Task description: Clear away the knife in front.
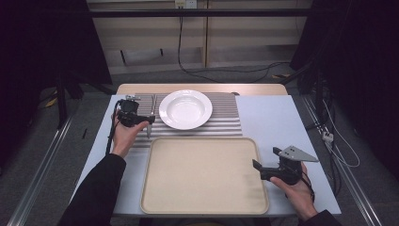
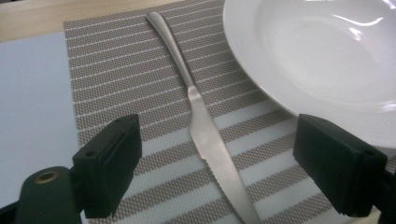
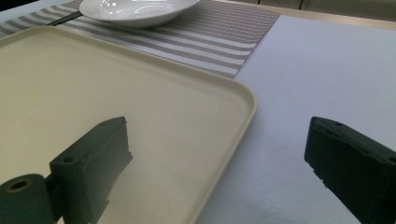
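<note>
Knife lies flat on striped placemat, just left of white plate, blade toward us, handle pointing away. We see left gripper low over knife, jaws wide apart, one each side of blade, pads not touching it; nothing held. We note right gripper at right edge of beige tray, jaws spread wide, straddling tray rim, gripping nothing. In high view, tray sits just in front of placemat on table.
</note>
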Tool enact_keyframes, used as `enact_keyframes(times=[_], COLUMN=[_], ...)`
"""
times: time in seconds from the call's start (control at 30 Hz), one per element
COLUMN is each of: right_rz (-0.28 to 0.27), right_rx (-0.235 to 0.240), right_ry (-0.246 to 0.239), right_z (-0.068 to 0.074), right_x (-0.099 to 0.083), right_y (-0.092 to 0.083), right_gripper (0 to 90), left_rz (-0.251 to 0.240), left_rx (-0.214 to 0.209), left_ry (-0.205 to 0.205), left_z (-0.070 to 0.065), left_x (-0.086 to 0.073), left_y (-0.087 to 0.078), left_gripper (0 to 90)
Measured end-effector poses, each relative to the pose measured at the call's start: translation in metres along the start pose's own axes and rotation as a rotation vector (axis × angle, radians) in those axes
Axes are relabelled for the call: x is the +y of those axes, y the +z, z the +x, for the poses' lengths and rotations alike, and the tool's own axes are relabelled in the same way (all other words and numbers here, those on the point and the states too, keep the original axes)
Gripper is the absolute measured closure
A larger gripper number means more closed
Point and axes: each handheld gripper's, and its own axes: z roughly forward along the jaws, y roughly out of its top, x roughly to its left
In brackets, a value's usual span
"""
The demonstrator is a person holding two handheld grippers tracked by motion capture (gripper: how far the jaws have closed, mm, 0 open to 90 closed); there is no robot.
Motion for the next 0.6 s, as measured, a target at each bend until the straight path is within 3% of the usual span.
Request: enact_keyframes(times=[0.07, 0.2, 0.23, 0.6], right_rz=[0.002, 0.005, 0.005, 0.011], right_rx=[0.002, 0.007, 0.008, 0.023], right_ry=[0.000, 0.005, 0.006, 0.012], right_z=[0.000, -0.001, -0.001, -0.001], right_x=[0.000, -0.001, -0.001, -0.002], right_y=[0.001, 0.001, 0.000, 0.002], right_gripper=[6.8, 7.1, 7.1, 7.4], left_rz=[0.003, 0.003, 0.008, 0.035], left_rx=[-0.004, 0.036, 0.037, 0.048], left_ry=[-0.001, 0.007, -0.017, -0.026], left_z=[0.001, 0.005, 0.008, 0.016], left_x=[0.002, 0.009, 0.010, 0.027], left_y=[0.002, 0.014, 0.021, 0.047], left_gripper=[16.6, 21.5, 23.7, 44.6])
